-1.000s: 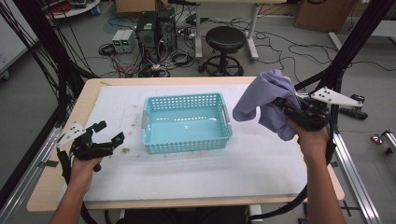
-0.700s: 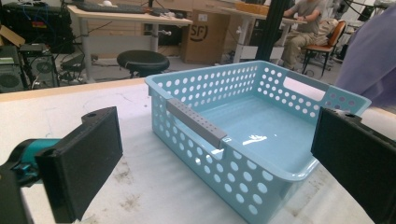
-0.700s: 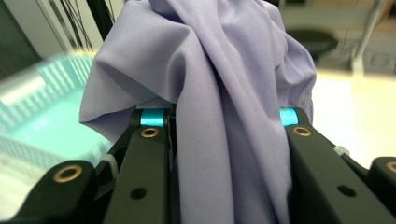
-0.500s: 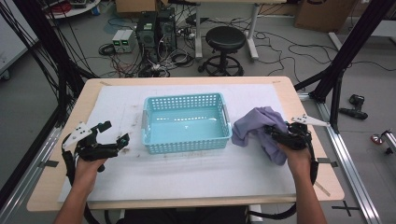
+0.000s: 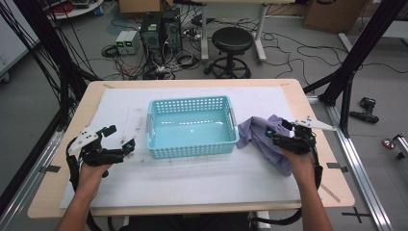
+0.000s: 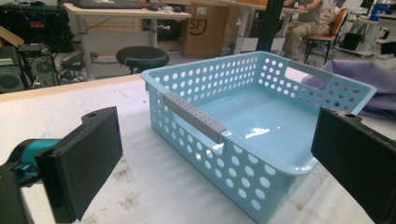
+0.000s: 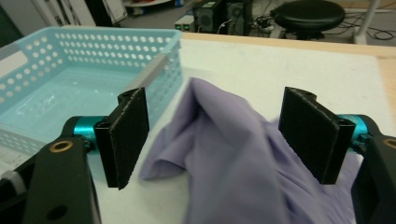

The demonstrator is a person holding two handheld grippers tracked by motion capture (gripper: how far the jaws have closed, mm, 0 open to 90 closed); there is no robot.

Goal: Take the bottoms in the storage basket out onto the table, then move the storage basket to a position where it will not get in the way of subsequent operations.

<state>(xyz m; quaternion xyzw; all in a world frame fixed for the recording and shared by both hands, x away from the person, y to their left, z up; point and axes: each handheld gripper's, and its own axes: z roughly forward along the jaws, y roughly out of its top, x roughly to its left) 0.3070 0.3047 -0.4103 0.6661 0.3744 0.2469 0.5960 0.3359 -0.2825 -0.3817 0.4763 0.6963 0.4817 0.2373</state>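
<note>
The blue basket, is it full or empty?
Empty. The blue basket shows its bare, shiny floor in all views; the purple cloth lies crumpled outside, on the table beside it.

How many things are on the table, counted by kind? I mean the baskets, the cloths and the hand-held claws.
Light blue basket: 1
Purple cloth: 1
Hand-held claws: 2, the left claw and the right claw
Total: 4
</note>
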